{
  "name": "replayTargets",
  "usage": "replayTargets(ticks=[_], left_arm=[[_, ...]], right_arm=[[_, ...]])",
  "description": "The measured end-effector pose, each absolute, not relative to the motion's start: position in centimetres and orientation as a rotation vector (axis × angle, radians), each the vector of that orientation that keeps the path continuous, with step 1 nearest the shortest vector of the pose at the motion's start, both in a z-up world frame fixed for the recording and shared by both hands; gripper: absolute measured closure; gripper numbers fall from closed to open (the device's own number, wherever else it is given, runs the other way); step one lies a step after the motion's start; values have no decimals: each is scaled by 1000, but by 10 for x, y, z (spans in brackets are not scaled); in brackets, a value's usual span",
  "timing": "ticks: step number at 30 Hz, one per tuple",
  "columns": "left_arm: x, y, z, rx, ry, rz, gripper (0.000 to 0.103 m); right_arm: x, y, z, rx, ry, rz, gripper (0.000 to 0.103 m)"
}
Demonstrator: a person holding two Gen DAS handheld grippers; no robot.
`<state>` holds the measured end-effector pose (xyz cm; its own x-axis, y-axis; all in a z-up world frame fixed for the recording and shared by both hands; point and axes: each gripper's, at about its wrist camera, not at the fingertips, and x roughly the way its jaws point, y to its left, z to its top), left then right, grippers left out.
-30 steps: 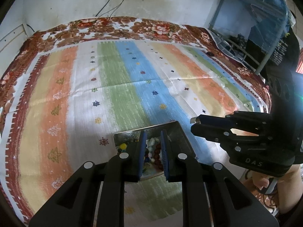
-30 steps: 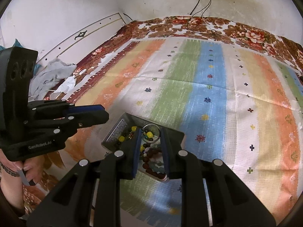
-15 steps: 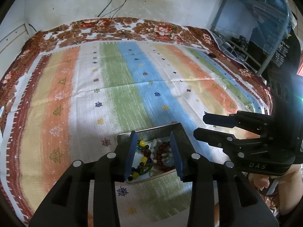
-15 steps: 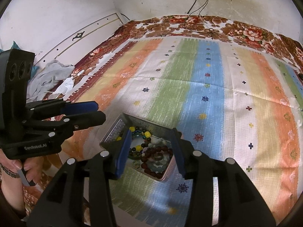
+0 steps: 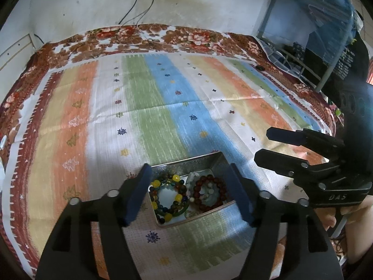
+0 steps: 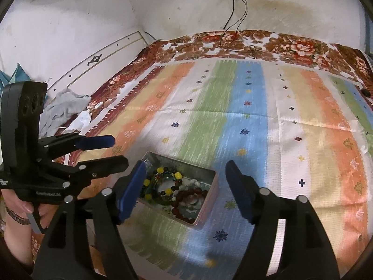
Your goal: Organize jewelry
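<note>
Two grippers hover with fingers spread wide and empty: left gripper (image 5: 190, 190) and right gripper (image 6: 185, 186), both above an open metal tin (image 5: 186, 163) near the striped blanket's (image 5: 163, 107) near edge. Inside lie a yellow-and-dark beaded bracelet (image 5: 166, 197) and, touching it, a dark-red beaded bracelet (image 5: 209, 193).

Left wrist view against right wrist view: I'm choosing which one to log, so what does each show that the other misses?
Only the left wrist view shows the blue metal shelf with folded clothes on top. Only the right wrist view shows the grey cloth crumpled by the wall. Both show the metal tin holding the yellow-beaded bracelet and the dark red bracelet on the striped blanket, with the left gripper and right gripper open.
</note>
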<state>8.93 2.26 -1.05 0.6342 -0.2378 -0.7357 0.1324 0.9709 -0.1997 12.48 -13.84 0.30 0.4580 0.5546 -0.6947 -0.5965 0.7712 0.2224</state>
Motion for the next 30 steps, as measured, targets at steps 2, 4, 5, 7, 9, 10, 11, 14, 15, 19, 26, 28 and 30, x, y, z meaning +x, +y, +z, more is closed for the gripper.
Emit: replayTargets(ticks=[2,4,5,7,9,10,11,14,15,19,26,28,30], left_arm=[[88,22,-10,-125,850,-202,19],[87,21,-8,-110,834,-193,13],[86,20,-8,-103,828,-186,9],[86,21,-7,-99,818,-169,7],[85,23,-7,-108,819,-168,6],[85,24,-7,-112,819,-169,6],[84,24,-7,-112,819,-170,6],[84,24,-7,-105,813,-169,6],[83,24,-6,-102,809,-171,6],[82,24,-5,-93,804,-171,6],[83,24,-11,-117,849,-168,6],[82,23,-11,-117,846,-170,6],[81,23,-10,-112,843,-170,6]], right_arm=[[125,-139,5,-51,821,705,21],[125,-140,7,-47,807,699,15],[125,-141,9,-44,803,697,10],[126,-144,10,-35,792,680,7],[128,-147,10,-23,790,665,5],[129,-149,10,-17,794,659,5],[131,-150,9,-9,801,653,5],[133,-152,9,2,810,647,5],[133,-152,9,3,810,647,5],[134,-152,8,-1,808,650,5],[132,-153,8,9,813,661,5],[132,-153,8,3,810,658,5],[131,-153,7,-4,808,654,5]])
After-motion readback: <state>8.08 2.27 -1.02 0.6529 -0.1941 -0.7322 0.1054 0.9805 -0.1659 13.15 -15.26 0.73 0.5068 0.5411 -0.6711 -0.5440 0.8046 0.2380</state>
